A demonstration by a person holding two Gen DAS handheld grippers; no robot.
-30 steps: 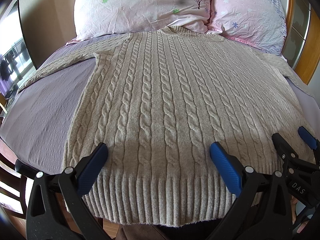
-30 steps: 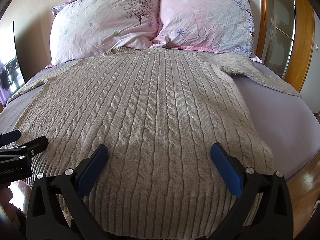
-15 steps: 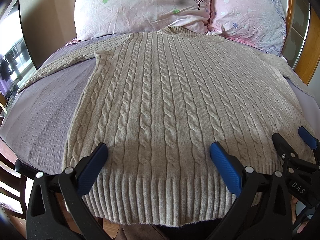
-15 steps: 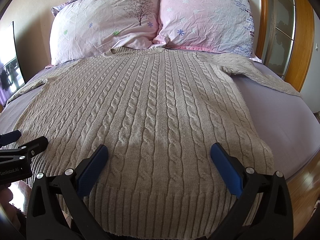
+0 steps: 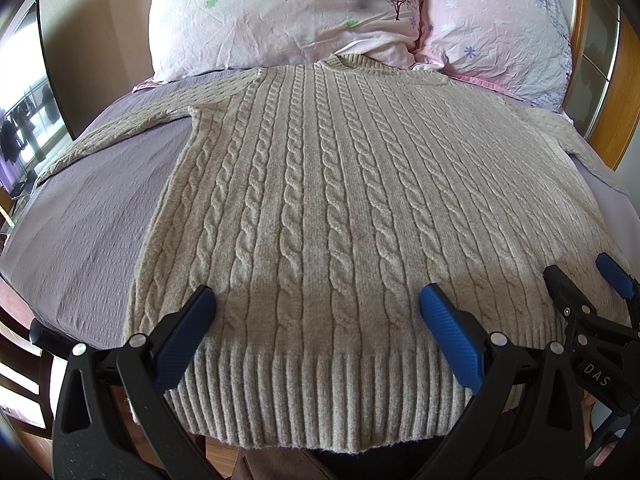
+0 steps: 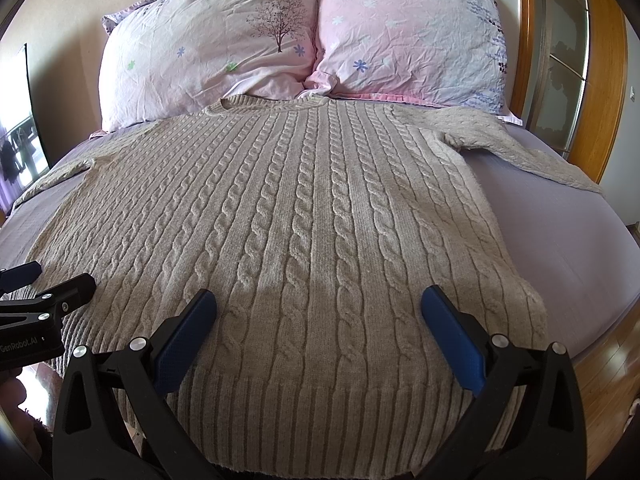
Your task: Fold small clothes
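Note:
A beige cable-knit sweater (image 5: 320,200) lies flat and face up on the bed, neck toward the pillows, sleeves spread to both sides; it also shows in the right wrist view (image 6: 304,220). My left gripper (image 5: 318,304) is open and empty, hovering over the left part of the ribbed hem (image 5: 320,400). My right gripper (image 6: 318,304) is open and empty over the right part of the hem. Each gripper shows at the edge of the other's view: the right one (image 5: 580,280) and the left one (image 6: 48,280).
The bed has a lilac sheet (image 5: 88,232). Two pink floral pillows (image 6: 208,60) (image 6: 408,40) stand at the head. A wooden headboard frame (image 6: 600,80) rises on the right. A dark screen (image 5: 44,64) stands at the left. Wooden floor (image 6: 612,360) lies at the lower right.

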